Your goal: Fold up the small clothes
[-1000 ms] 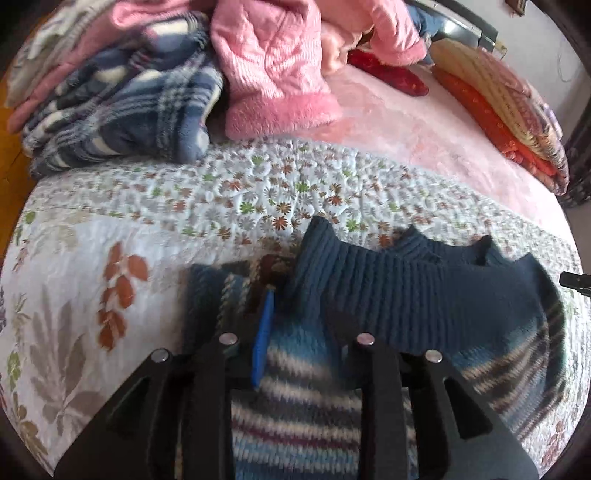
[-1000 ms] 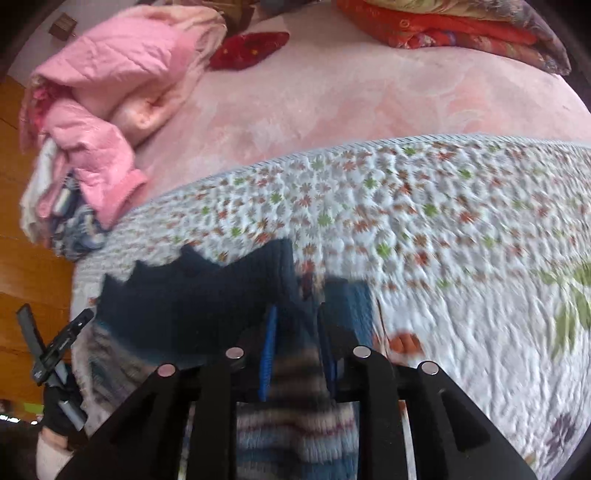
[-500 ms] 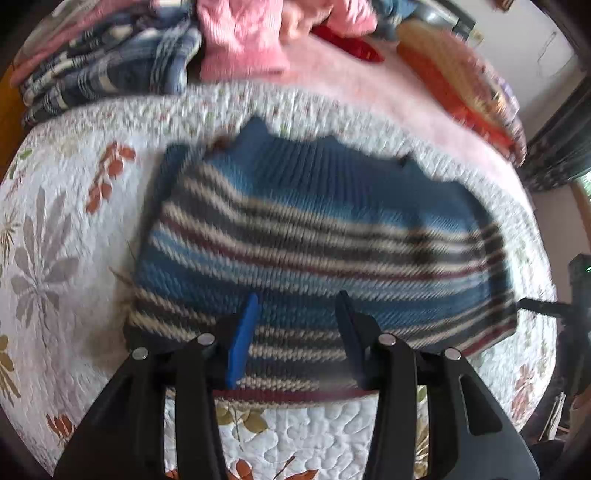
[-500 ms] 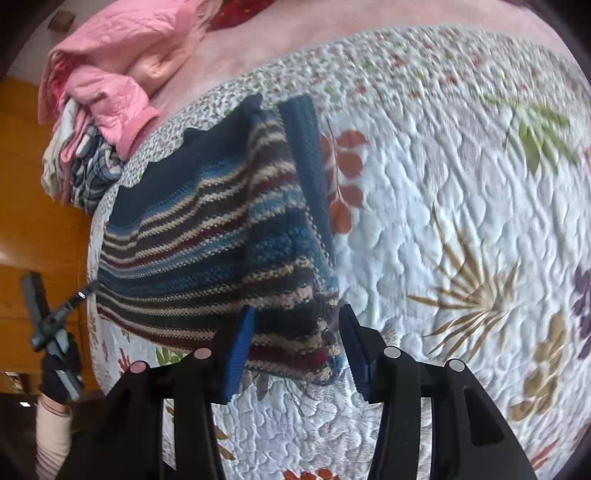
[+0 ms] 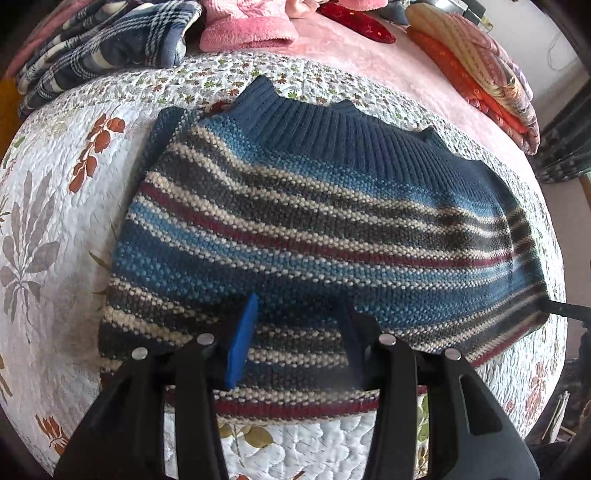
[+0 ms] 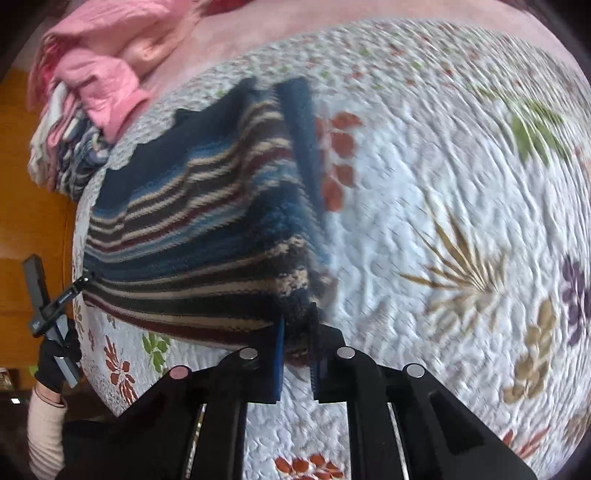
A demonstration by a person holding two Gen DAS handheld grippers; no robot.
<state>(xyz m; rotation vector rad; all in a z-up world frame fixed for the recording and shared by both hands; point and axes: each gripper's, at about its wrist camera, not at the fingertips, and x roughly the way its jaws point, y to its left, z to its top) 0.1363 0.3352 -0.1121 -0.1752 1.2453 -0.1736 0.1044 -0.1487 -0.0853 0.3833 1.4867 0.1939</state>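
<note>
My left tool (image 5: pixel 299 332) hangs with its two fingers spread wide, nothing between them. My right tool (image 6: pixel 297 339) has its fingers drawn close together, a narrow gap left (whether they pinch anything I cannot tell). My left hand (image 6: pixel 55 363), gloved black, grips its handle.

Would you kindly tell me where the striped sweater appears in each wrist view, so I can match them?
Left wrist: the sweater fills the centre, its collar toward the top, above the open left claw.
Right wrist: the sweater lies left of centre, its corner at the right claw.
Shared landmark: the pink jacket at the top.
</note>
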